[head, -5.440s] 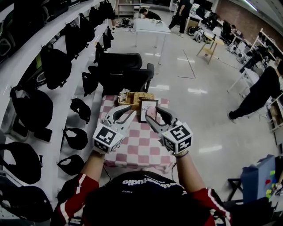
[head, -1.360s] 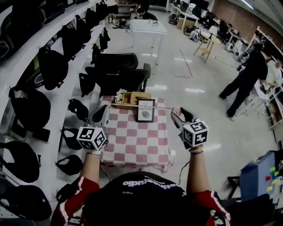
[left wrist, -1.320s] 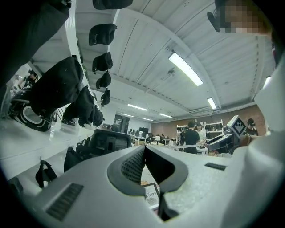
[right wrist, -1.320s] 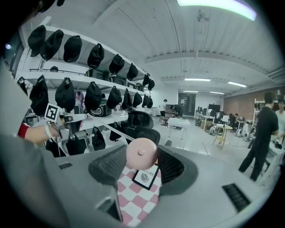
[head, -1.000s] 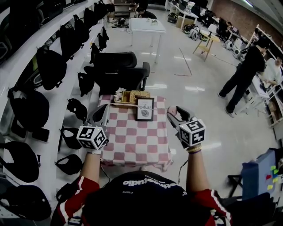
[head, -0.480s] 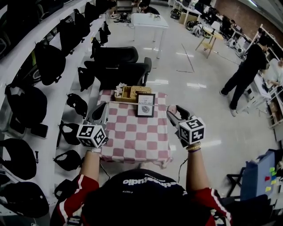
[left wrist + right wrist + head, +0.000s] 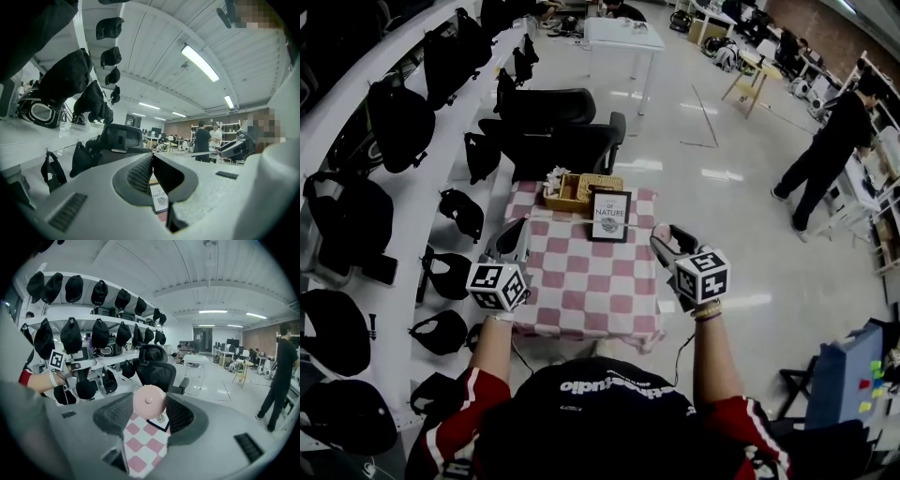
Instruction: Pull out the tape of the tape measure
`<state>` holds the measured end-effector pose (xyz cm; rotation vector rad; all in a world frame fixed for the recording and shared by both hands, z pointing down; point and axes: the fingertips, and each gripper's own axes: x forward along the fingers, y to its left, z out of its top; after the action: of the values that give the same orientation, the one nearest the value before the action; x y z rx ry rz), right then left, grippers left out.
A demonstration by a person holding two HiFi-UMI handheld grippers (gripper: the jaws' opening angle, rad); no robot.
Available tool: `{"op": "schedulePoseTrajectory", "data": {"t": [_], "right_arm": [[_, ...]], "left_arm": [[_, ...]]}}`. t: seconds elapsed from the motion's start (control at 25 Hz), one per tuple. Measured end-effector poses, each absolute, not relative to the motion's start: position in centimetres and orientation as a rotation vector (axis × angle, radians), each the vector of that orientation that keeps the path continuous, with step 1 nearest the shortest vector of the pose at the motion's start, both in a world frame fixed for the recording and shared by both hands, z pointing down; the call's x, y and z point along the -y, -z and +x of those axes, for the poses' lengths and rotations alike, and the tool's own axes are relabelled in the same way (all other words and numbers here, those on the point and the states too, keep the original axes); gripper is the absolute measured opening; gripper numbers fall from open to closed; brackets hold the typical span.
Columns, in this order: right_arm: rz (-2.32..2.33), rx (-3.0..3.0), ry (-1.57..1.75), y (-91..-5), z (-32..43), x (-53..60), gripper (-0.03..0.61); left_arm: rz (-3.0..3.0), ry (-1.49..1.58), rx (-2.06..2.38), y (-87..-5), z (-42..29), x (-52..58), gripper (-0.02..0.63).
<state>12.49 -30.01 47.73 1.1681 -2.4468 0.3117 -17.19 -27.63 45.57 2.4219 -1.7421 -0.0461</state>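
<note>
Two grippers are raised at the sides of a small table (image 7: 581,309) covered in a pink-and-white checked cloth, one at each edge of it in the head view. Far left, wall shelves (image 7: 356,178) carry rows of black caps and headgear. Next comes the left gripper (image 7: 151,157), level with the cloth's left edge. Its two jaws are pressed together at the tips and seem to nip the end of the tape (image 7: 211,153), a thin pale strip that runs off to the right, clear of the table. How much of the strip lies between the tips cannot be made out. On the far part of the table a wicker basket (image 7: 572,190) sits against the back edge. A dark-framed print (image 7: 610,216) stands upright just in front of it, and two black office chairs (image 7: 562,141) stand behind the table. At the cloth's right edge is the right gripper (image 7: 662,240), tilted somewhat downward. Its ribbed pads (image 7: 177,414) stand wide apart and clamp the tape measure (image 7: 149,401), a round pink case with a small button at its centre, held in the air above the checked cloth. Farther right, well apart from the table, a person (image 7: 825,159) in black stands on the glossy floor, and a white table (image 7: 623,36) stands at the back of the room.
</note>
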Motion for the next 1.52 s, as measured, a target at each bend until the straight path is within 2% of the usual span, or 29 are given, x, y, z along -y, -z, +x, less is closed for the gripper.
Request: {"op": "schedulePoseTrajectory", "data": {"t": [0.36,1.52], "right_arm": [[1.127,2.435,-0.337,-51.5,12.9,30.9,0.222],[1.011,2.276,-0.525,-71.1,12.8,31.9,0.223]], "left_arm": [[2.381,0.011,1.770,-48.7,-16.7,28.1,0.006],[2.210,-0.267,1.757,-67.7,-16.7,30.8,0.006]]}}
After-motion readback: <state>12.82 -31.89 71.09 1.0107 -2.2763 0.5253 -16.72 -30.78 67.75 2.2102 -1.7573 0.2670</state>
